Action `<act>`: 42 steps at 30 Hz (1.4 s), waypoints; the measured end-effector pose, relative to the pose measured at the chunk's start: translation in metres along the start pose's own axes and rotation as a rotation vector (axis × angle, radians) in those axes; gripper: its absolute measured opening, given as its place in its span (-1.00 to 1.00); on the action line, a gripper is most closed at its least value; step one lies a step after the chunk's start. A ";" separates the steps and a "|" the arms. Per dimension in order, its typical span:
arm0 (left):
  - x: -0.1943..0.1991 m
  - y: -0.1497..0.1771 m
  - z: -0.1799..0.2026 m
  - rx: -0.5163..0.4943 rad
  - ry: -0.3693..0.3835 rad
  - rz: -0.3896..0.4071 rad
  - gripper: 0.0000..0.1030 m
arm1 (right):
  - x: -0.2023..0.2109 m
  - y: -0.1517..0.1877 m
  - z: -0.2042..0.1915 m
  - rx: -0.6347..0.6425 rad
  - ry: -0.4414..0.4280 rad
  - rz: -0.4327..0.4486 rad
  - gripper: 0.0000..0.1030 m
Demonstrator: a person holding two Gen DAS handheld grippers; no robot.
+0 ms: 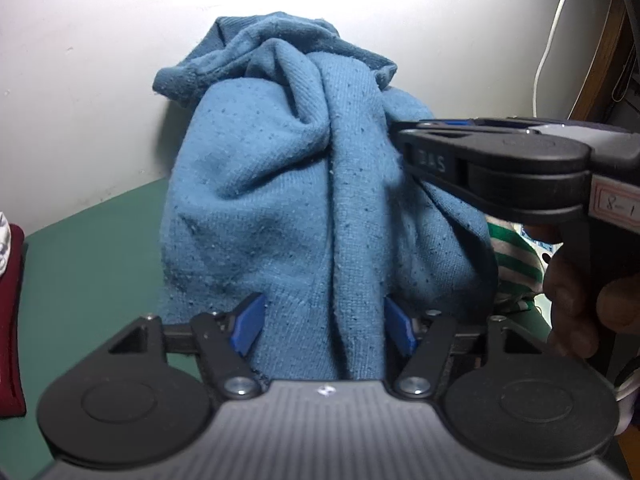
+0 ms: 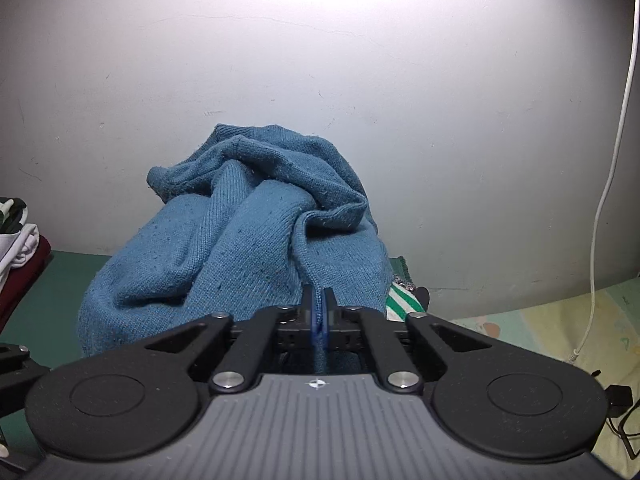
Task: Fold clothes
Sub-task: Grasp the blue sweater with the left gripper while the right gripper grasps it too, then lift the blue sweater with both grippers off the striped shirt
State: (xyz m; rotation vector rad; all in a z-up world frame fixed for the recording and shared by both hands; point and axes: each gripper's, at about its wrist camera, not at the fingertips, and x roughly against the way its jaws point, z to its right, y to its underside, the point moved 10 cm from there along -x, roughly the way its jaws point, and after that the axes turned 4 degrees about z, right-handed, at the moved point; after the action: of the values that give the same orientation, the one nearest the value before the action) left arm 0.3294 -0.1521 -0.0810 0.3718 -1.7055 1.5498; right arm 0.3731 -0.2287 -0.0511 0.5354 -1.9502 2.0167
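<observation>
In the right wrist view, low in the middle of the frame, the right gripper (image 2: 319, 312) has its fingers pressed together on a thin ridge of the blue sweater (image 2: 240, 248), pinching one edge of the knit. In the left wrist view the left gripper (image 1: 324, 320) sits at the bottom centre with its blue pads (image 1: 248, 322) spread on either side of a thick fold; whether they press the cloth yet is hard to say. The sweater stands bunched in the middle of both frames on the green table (image 1: 92, 248), against the white wall (image 2: 360, 80) behind. It looks soft, limp and fairly heavy, so it will likely sag and drag. Hems or seams probably give the firmest hold. A striped cloth (image 1: 516, 256) peeks out at right, folded clothes (image 2: 20, 248) at the left edge.
</observation>
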 end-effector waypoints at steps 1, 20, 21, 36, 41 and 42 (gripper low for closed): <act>0.001 0.000 0.000 -0.002 0.000 0.002 0.14 | 0.001 0.001 0.002 -0.011 -0.003 -0.002 -0.95; 0.032 -0.006 -0.021 0.018 -0.007 0.059 -0.68 | 0.019 0.005 0.041 -0.026 0.077 0.046 -0.91; 0.031 -0.005 -0.021 0.019 -0.008 0.054 -0.68 | 0.017 0.003 0.039 -0.027 0.071 0.052 -0.59; 0.001 -0.011 0.011 -0.034 -0.046 0.026 -0.11 | -0.018 -0.003 0.025 0.003 0.094 0.077 -0.79; -0.002 -0.013 0.016 -0.043 -0.089 -0.009 -0.26 | -0.005 -0.006 0.034 -0.009 0.096 0.103 -0.93; -0.002 -0.013 0.015 -0.034 -0.096 -0.007 -0.47 | 0.000 -0.009 0.035 -0.009 0.097 0.116 -0.93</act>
State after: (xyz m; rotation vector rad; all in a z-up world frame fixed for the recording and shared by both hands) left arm 0.3344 -0.1694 -0.0720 0.4413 -1.7998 1.5174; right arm 0.3790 -0.2628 -0.0428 0.3232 -1.9732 2.0606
